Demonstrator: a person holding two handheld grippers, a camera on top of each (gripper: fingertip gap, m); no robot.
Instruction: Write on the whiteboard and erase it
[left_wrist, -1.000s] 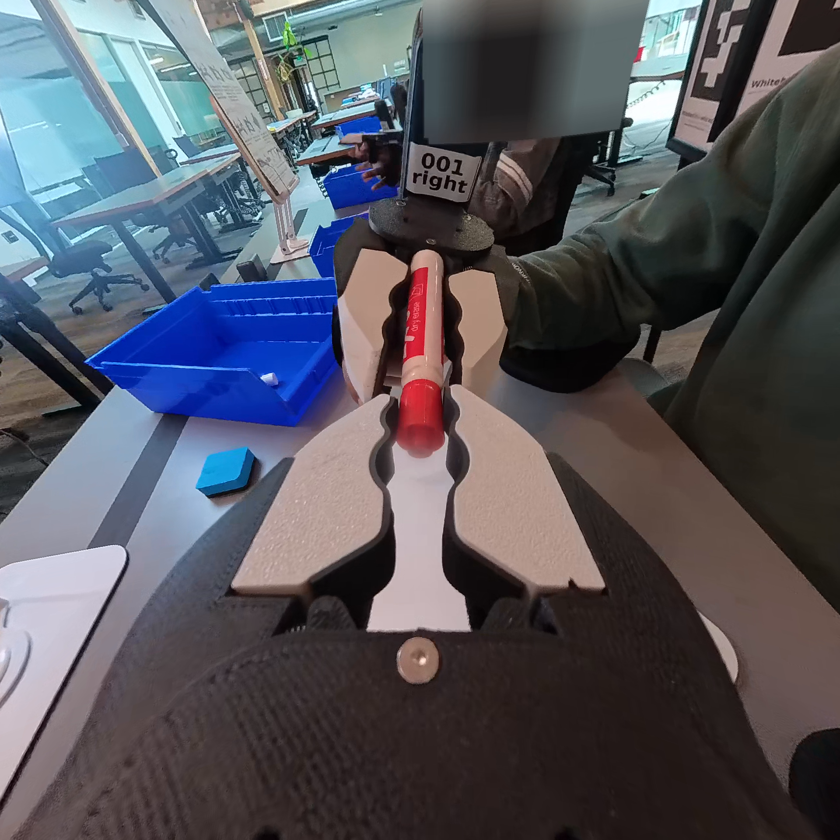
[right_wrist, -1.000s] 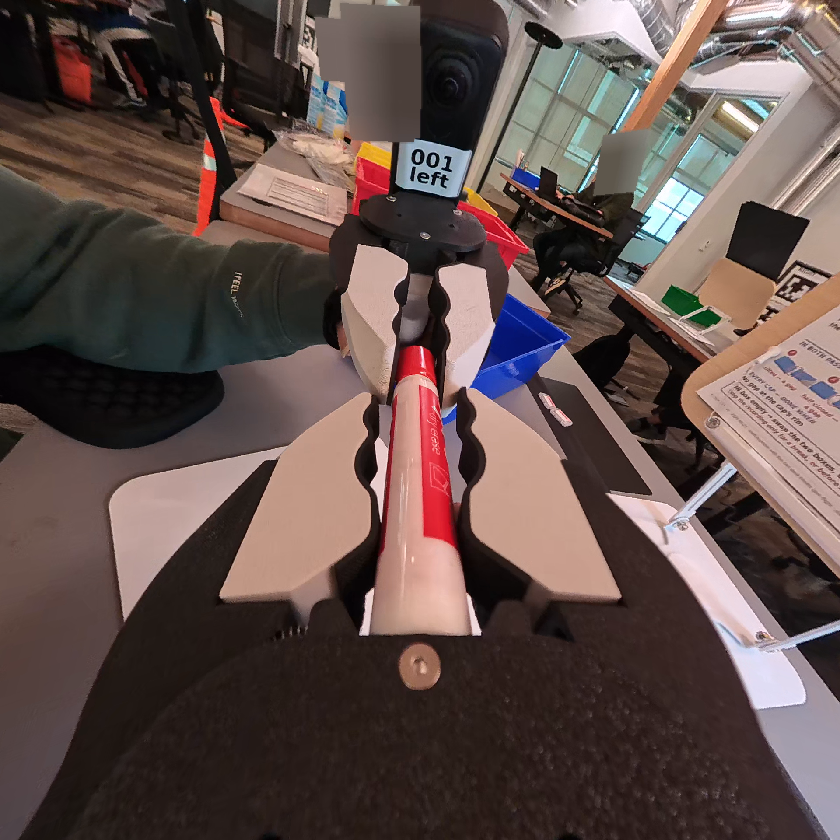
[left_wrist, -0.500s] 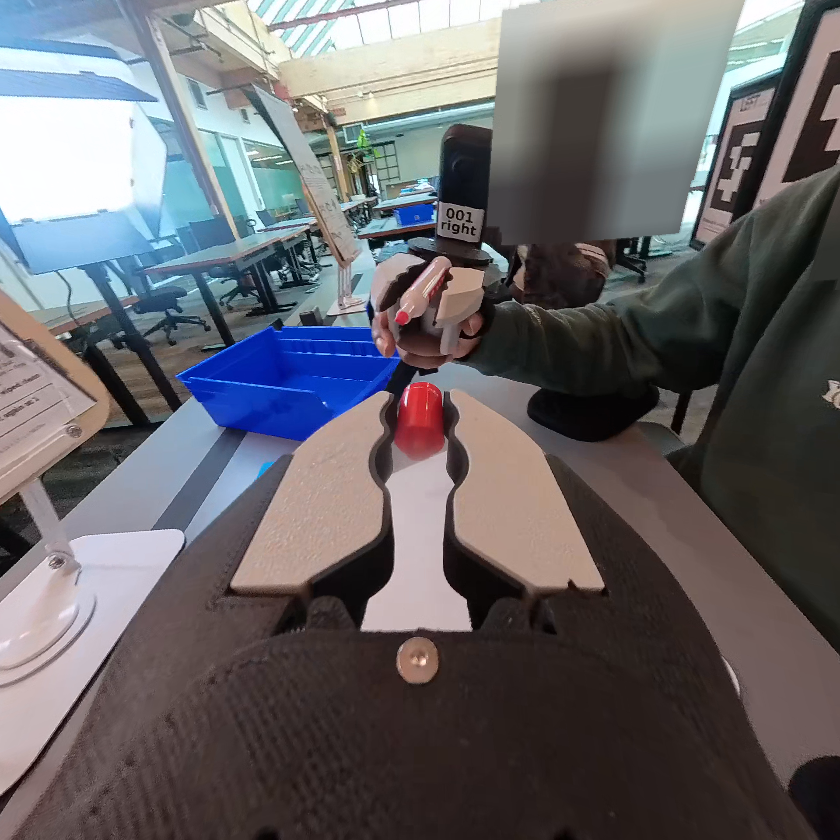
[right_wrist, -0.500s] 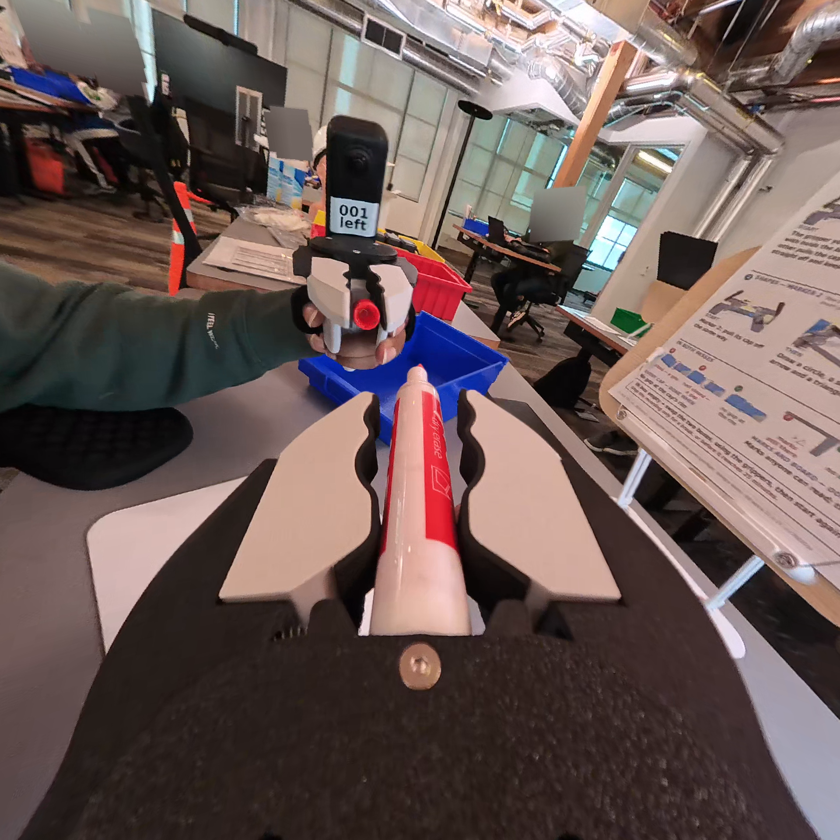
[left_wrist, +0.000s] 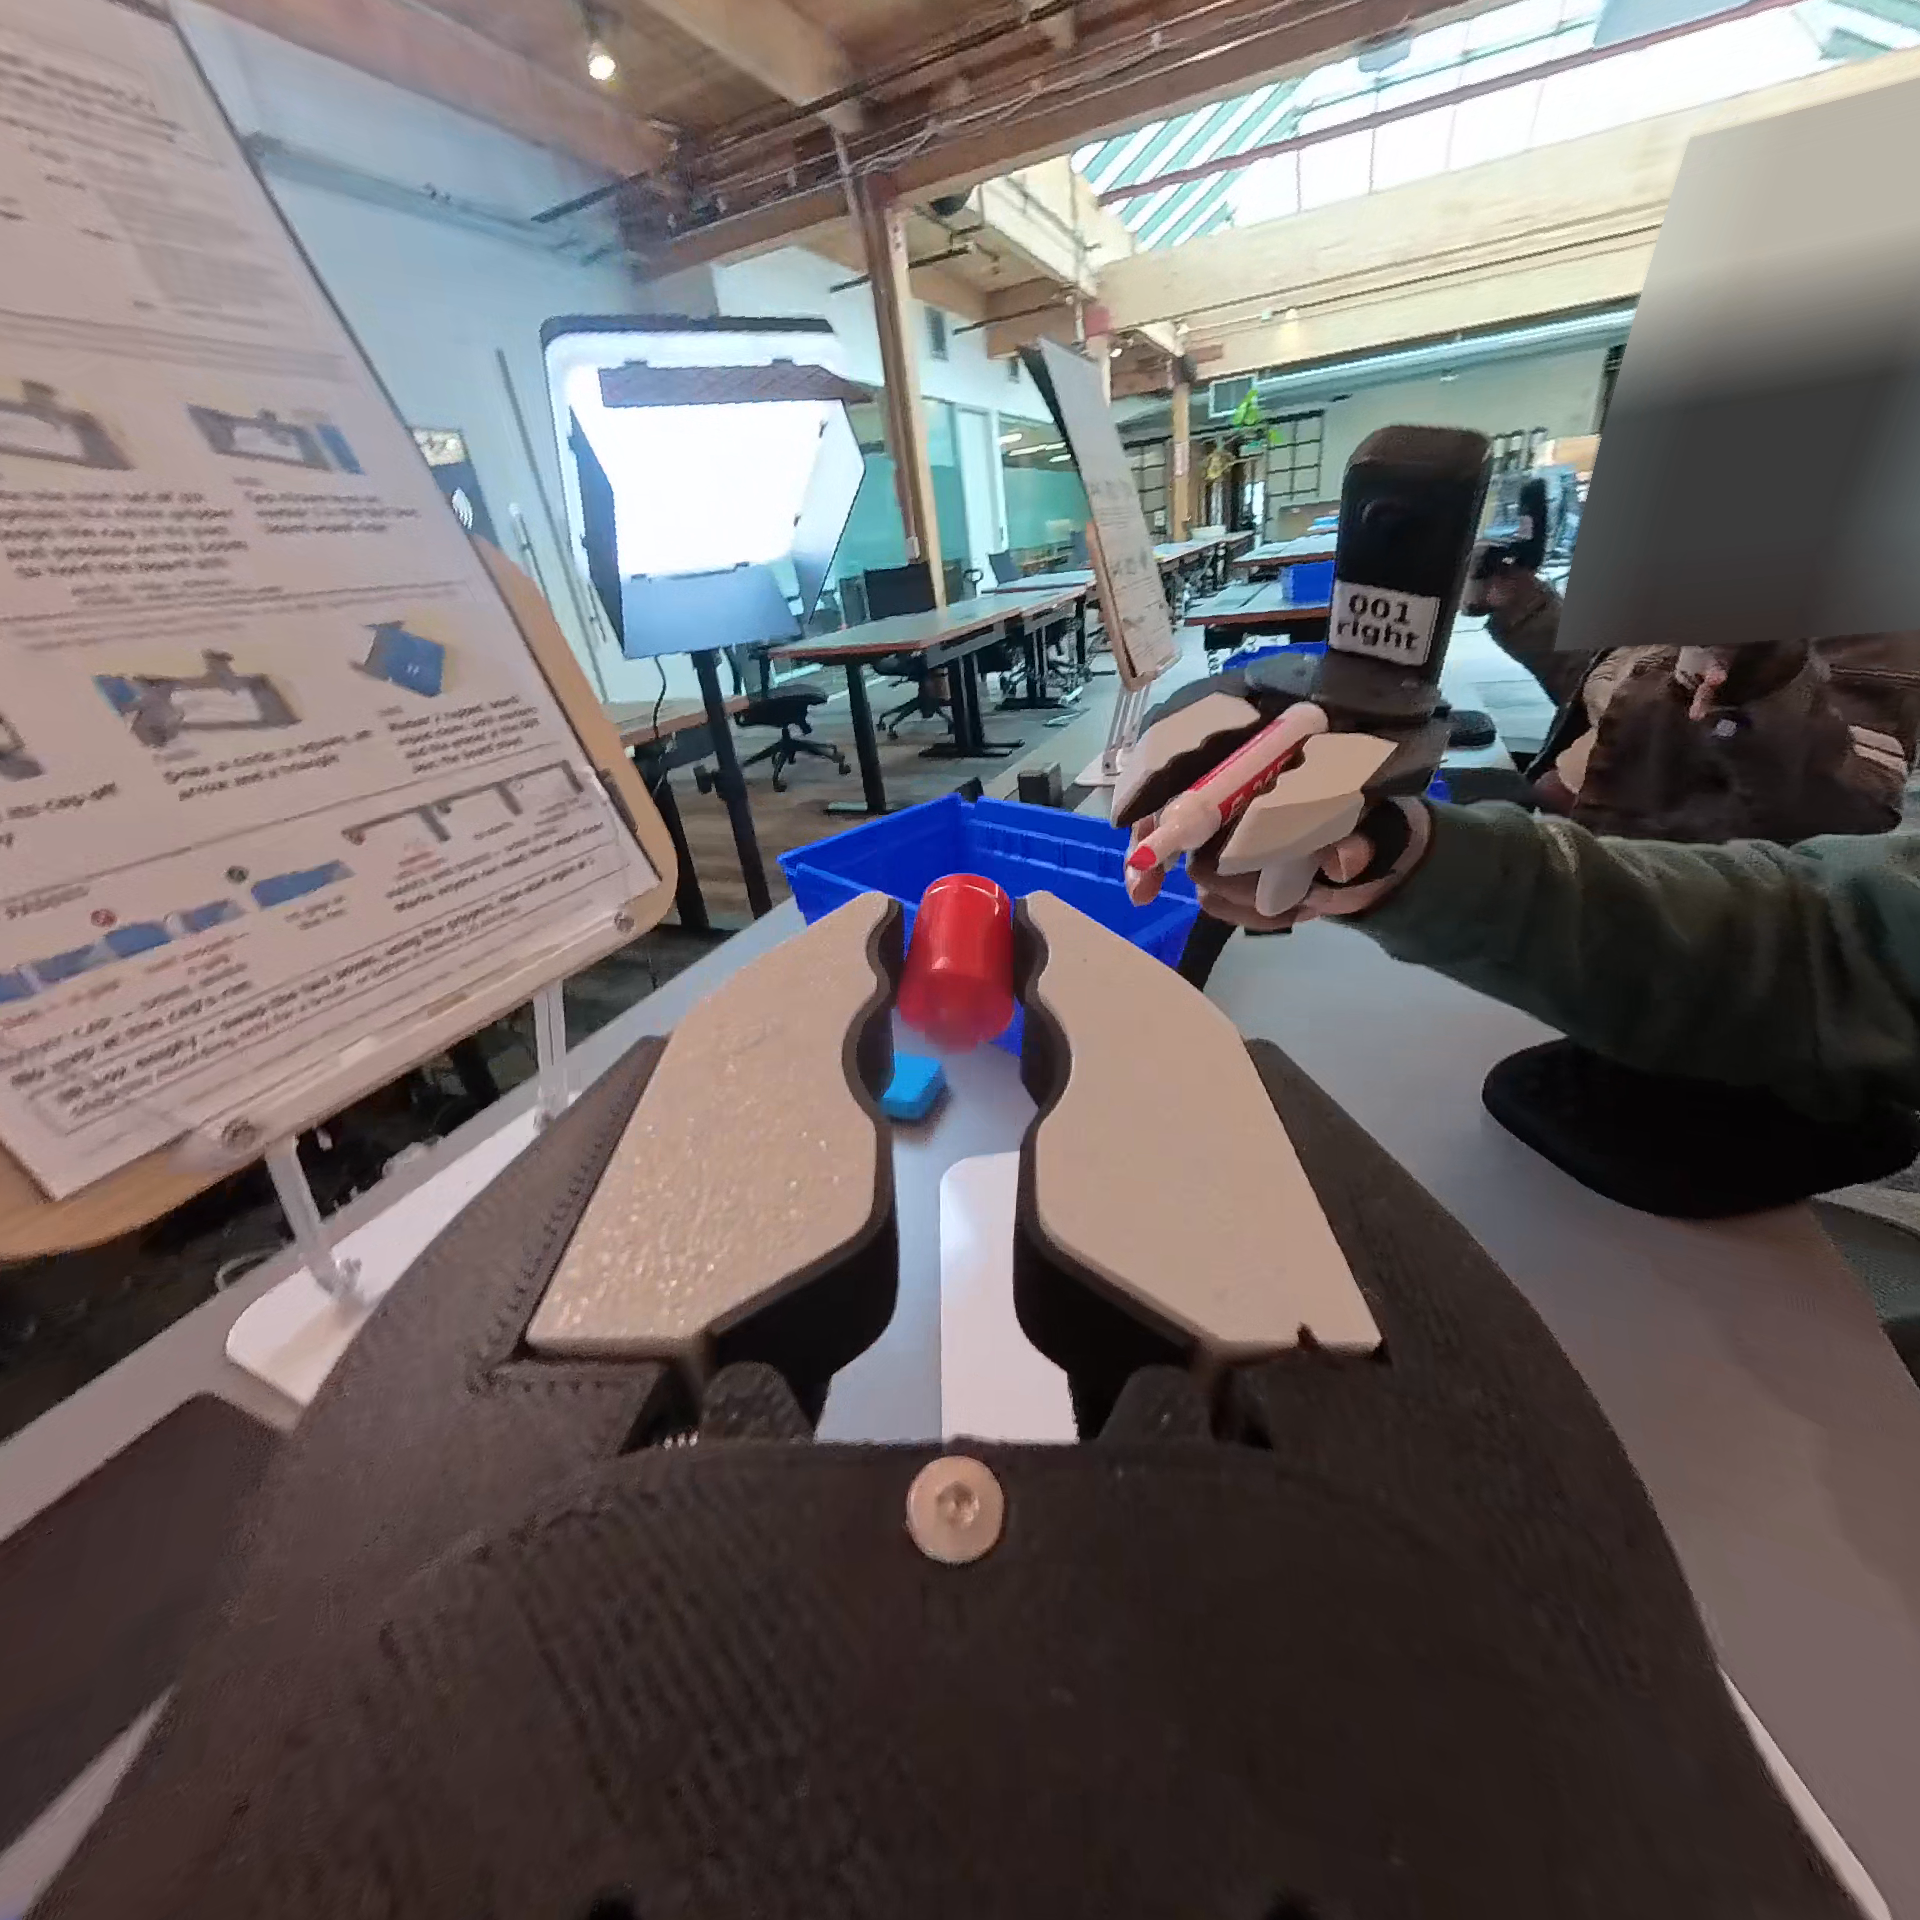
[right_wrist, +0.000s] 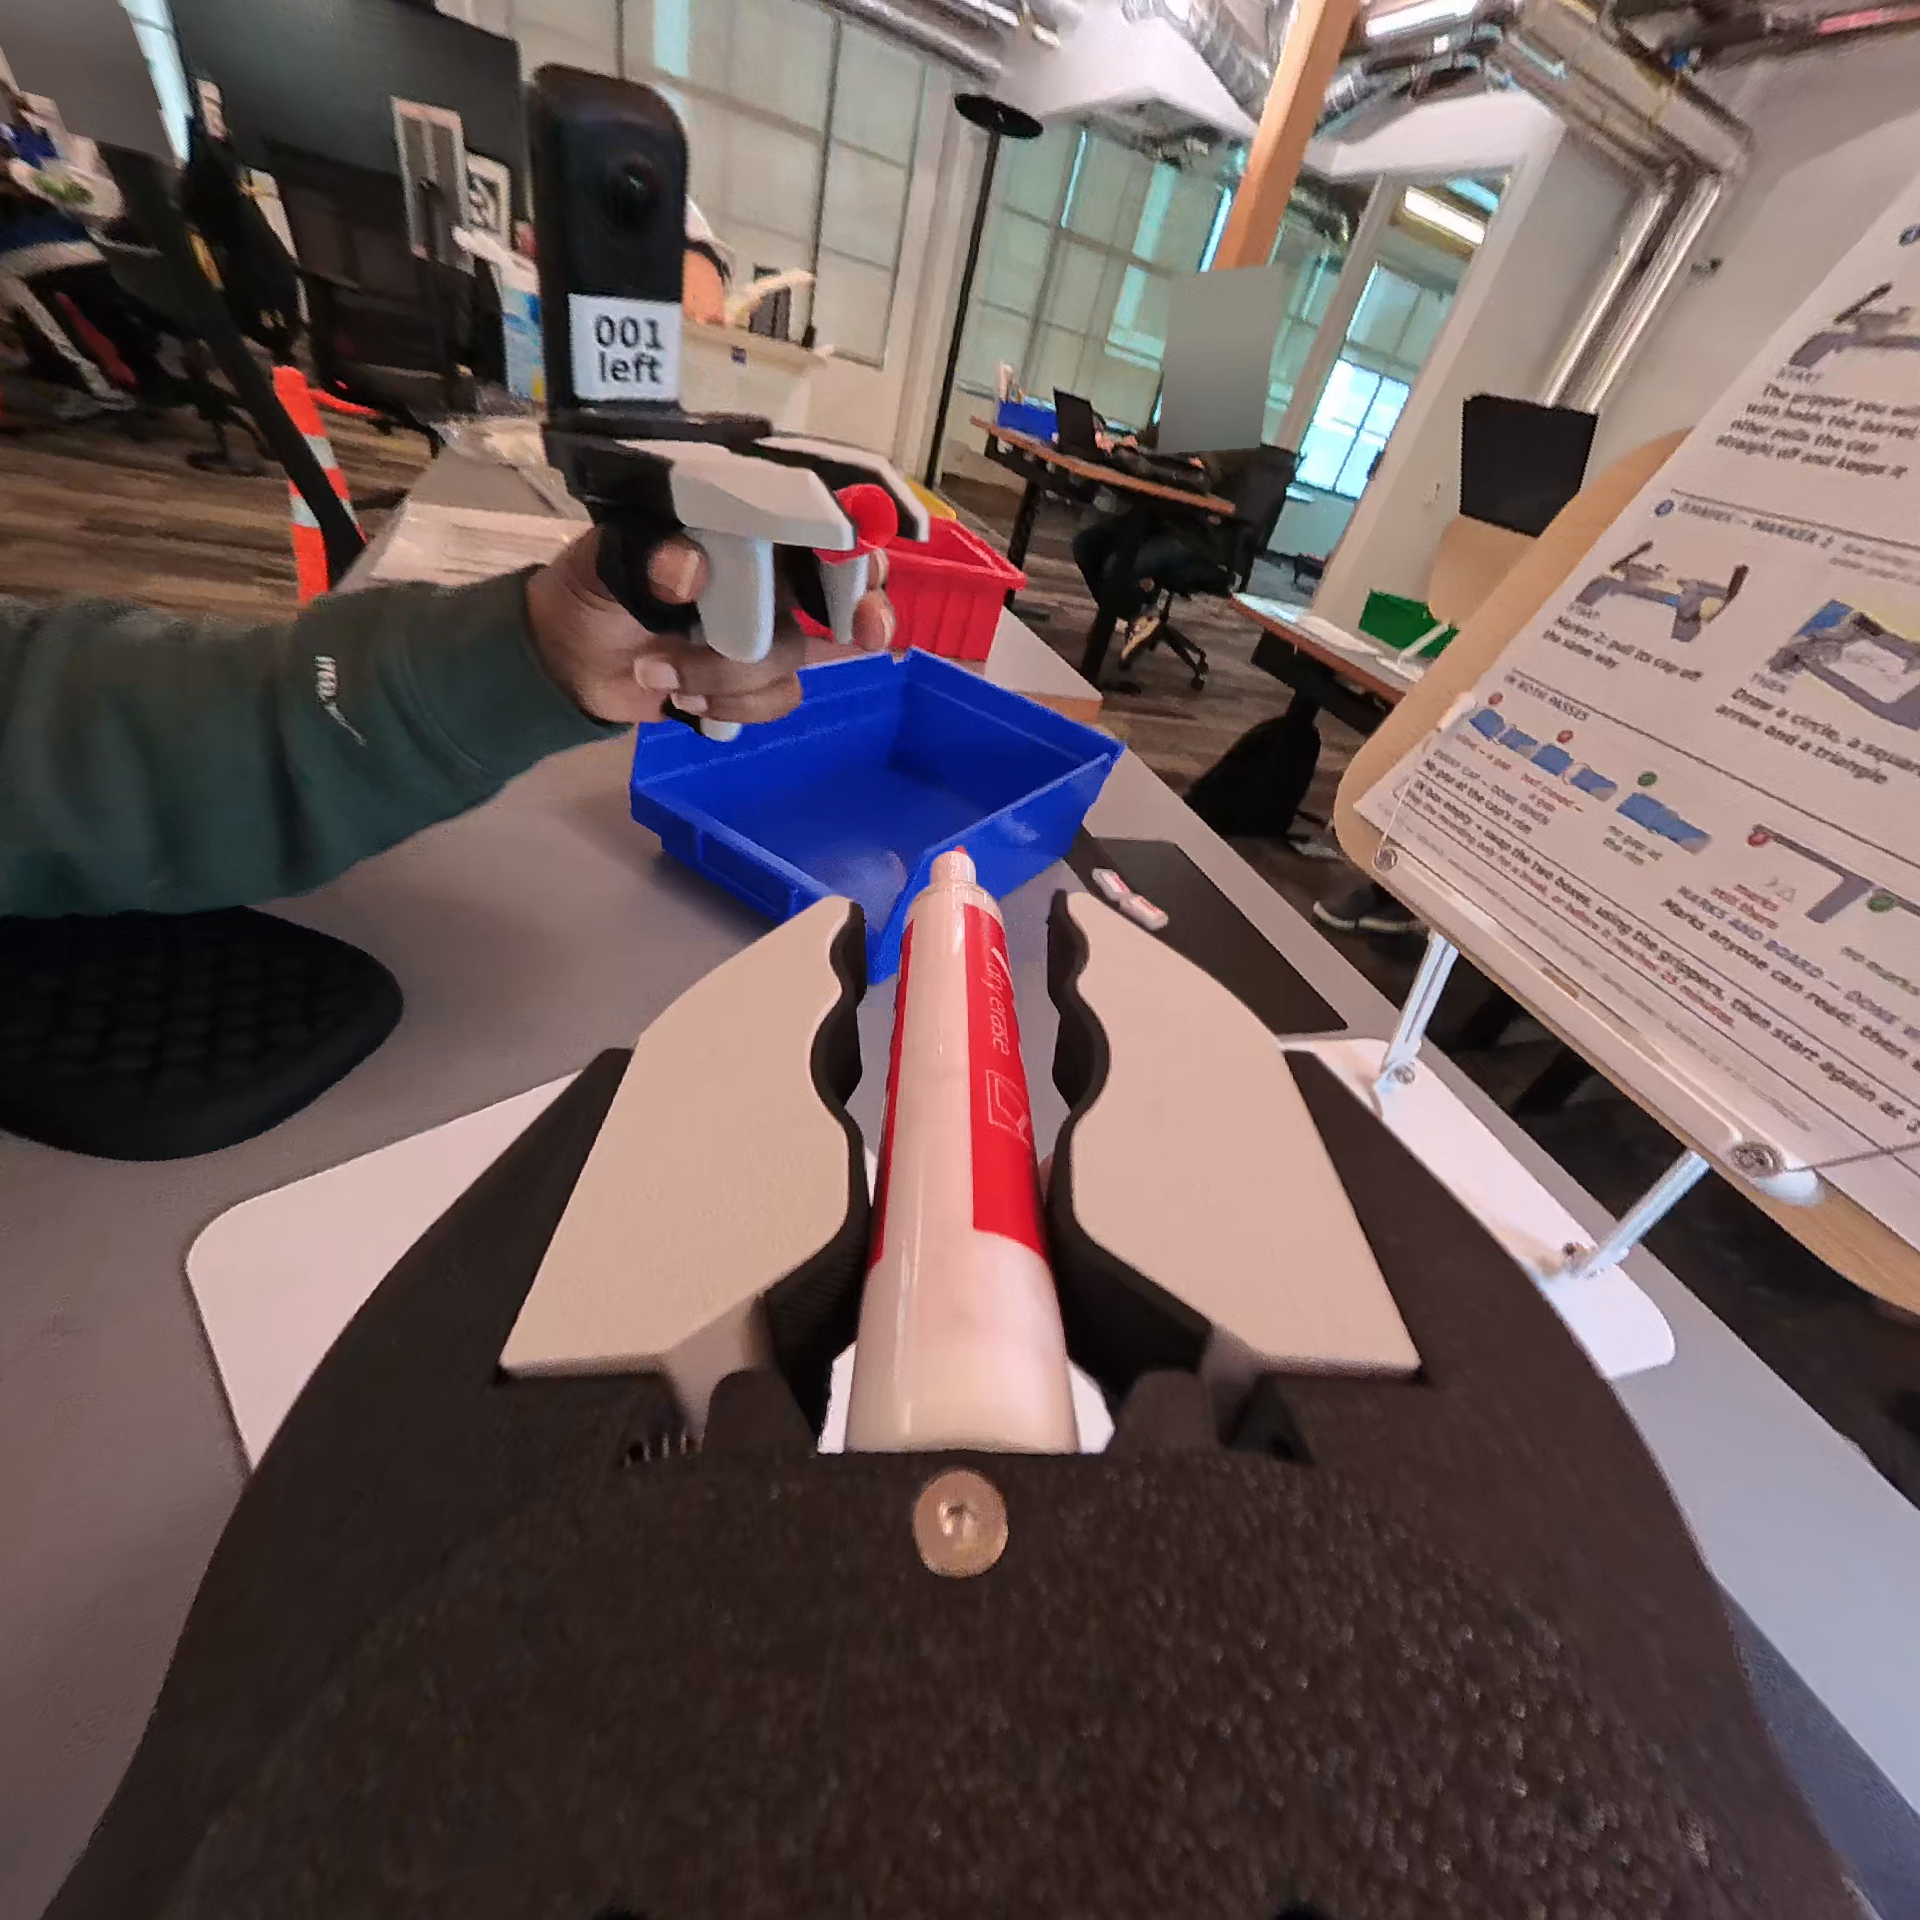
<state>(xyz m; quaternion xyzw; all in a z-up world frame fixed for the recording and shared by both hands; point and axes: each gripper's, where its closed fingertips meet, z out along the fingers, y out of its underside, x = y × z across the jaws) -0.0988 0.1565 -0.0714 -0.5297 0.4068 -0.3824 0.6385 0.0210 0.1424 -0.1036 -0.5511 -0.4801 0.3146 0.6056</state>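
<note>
Left wrist view: the left gripper (left_wrist: 956, 935) has its jaws nearly closed on a red cap (left_wrist: 954, 975), pinched between the fingertips, with most of the cap showing in the gap. Below it, through the gap, a small blue eraser (left_wrist: 912, 1087) lies on the grey table (left_wrist: 1455, 1340), and a corner of the whiteboard (left_wrist: 992, 1299) lies flat nearer the camera. A blue bin (left_wrist: 883, 873) stands on the table behind the cap. To the right and well apart, the right gripper (left_wrist: 1195, 831) is held up in a hand (left_wrist: 1288, 883), clamped on the marker (left_wrist: 1216, 805), whose bare red tip points down and to the left. A tilted instruction sheet (left_wrist: 260, 644) on a stand fills the left side.

Right wrist view: the right gripper (right_wrist: 956, 914) has its jaws closed on the marker (right_wrist: 961, 1122), which runs lengthwise between the fingers, uncapped tip forward, over the near edge of the bin (right_wrist: 883, 790). The whiteboard (right_wrist: 343, 1268) lies on the table under the gripper. The left gripper (right_wrist: 883, 530) is raised above the bin in a hand (right_wrist: 665, 644), side on, with the cap (right_wrist: 862, 520) between its jaws. The sheet (right_wrist: 1704, 790) stands at the right.
</note>
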